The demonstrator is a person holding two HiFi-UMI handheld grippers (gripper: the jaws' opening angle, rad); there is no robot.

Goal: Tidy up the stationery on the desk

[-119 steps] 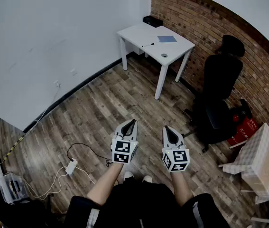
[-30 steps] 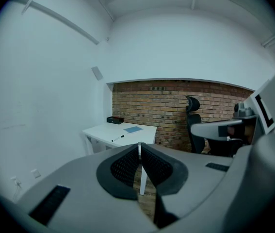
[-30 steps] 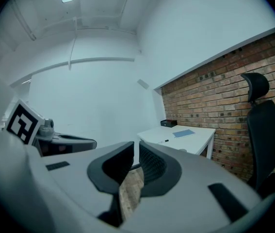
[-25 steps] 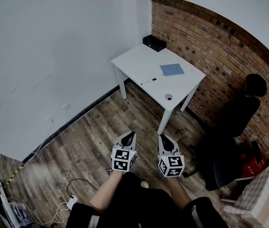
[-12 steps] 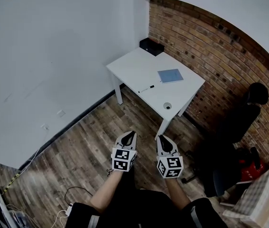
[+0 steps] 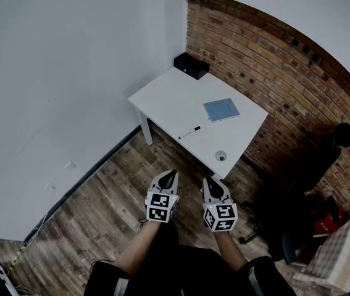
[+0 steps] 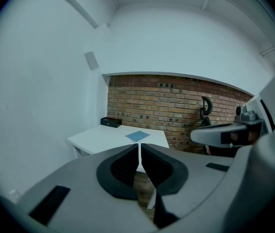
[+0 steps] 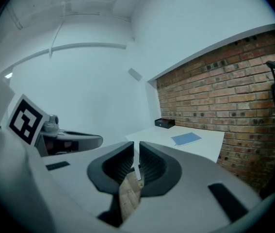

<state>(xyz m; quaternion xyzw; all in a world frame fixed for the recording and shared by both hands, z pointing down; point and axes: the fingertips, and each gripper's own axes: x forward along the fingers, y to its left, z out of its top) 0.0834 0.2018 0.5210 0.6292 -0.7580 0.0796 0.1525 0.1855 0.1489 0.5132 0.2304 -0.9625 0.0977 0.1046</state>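
Note:
A white desk (image 6: 165, 97) stands in the corner between the white wall and the brick wall. On it lie a blue notebook (image 6: 221, 110), a black pen (image 6: 189, 131), a small round grey thing (image 6: 221, 156) near the front edge, and a black box (image 6: 191, 65) at the back. My left gripper (image 6: 173, 173) and right gripper (image 6: 207, 179) are held side by side over the wooden floor, short of the desk. Both are shut with nothing between their jaws. The left gripper view shows the desk (image 7: 98, 139), notebook (image 7: 137, 136) and box (image 7: 111, 122) ahead.
A black office chair (image 6: 323, 159) stands to the right by the brick wall (image 6: 273, 60). Behind it are a red object (image 6: 329, 217) and a pale checked box (image 6: 338, 258). The white wall (image 6: 57, 73) runs along the left. A cable lies at the lower left.
The person has walked towards the desk, which now sits closer and lower in the head view. Both grippers stay shut and side by side.

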